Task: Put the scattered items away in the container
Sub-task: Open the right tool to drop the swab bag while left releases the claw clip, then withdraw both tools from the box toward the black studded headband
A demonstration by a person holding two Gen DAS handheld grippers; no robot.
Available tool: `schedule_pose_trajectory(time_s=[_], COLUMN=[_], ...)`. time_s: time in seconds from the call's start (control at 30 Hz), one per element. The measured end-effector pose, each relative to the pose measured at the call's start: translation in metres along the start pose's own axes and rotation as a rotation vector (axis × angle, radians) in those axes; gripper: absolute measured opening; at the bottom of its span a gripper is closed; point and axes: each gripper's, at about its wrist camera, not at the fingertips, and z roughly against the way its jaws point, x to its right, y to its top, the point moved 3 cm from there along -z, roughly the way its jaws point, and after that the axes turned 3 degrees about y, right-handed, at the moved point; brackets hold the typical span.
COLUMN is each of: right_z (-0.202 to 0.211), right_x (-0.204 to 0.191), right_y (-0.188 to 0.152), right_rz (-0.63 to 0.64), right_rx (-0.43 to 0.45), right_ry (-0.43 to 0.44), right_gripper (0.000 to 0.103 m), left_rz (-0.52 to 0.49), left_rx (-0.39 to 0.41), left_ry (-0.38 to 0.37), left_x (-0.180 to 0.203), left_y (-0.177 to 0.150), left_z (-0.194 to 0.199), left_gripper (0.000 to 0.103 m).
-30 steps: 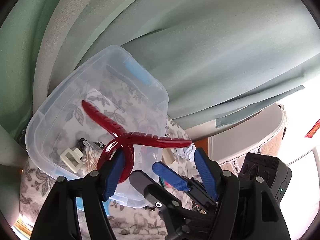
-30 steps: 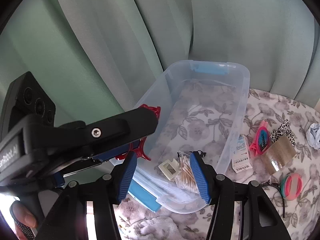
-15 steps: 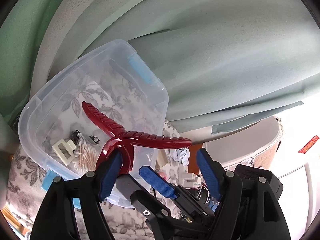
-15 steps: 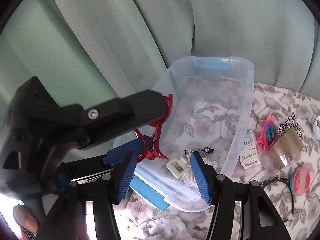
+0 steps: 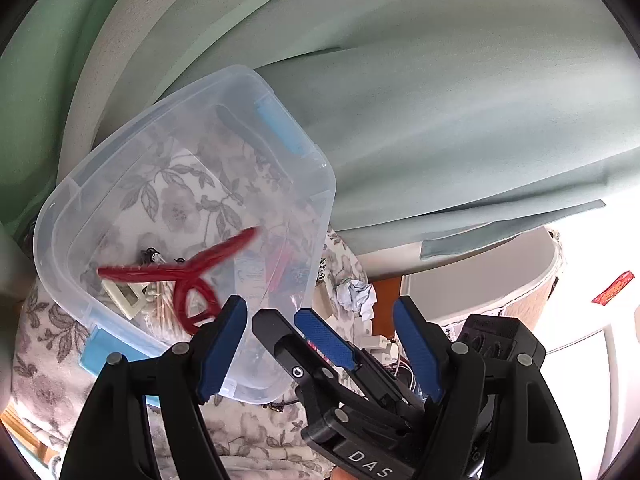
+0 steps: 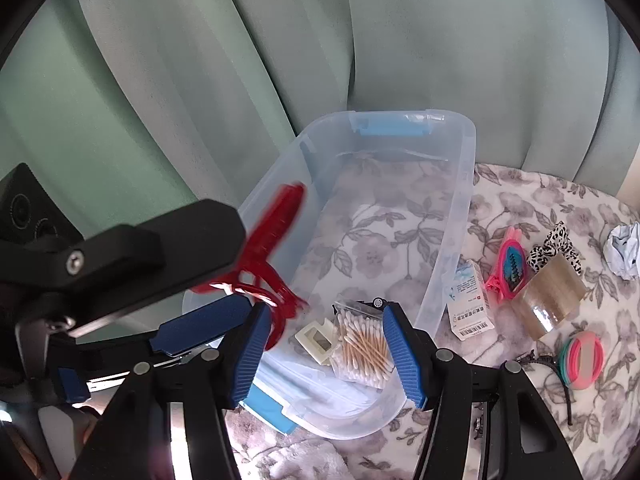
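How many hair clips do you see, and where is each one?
2. The red hair clip is blurred, above the container at its near end beside the left claw. The pink hair clip lies on the cloth, right of the container. Others may be hidden.

Pale green curtains (image 6: pixel 200 80) hang in folds behind everything. A grey floral cloth (image 6: pixel 540 200) covers the counter. In the left wrist view, a brown wooden panel (image 5: pixel 386 292) and a red tag (image 5: pixel 612 288) show by bright window light.
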Motion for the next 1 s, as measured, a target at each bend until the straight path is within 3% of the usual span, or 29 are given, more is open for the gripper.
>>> schedule_pose_trajectory(time_s=[0.17,0.33,0.6,1.0], right_z=[0.009,0.016,0.025,0.049], right_x=[0.008,0.012,0.017,0.027], right_y=[0.0,-0.002,-0.005,-0.016], right_rz=[-0.022,-0.025,-0.023,-0.028], right_rx=[0.007,0.01,0.006,0.038], right_ry=[0.004,-0.001,-0.019,-0.033], right_gripper=[0.062,0.062,0.062,0.062], left_rz=[-0.026,-0.115,-0.262,-0.385], left_rx=[0.018,0.084,0.142,0.199], left_ry=[0.043,0.212,0.416,0.591], left_x=[-0.001,-0.005,-0.002,0.013], left_y=[0.002,0.006,0.003,-0.01], left_z=[0.003,0.009,0.009,0.01], left_gripper=[0.076,0.076,0.076,0.077])
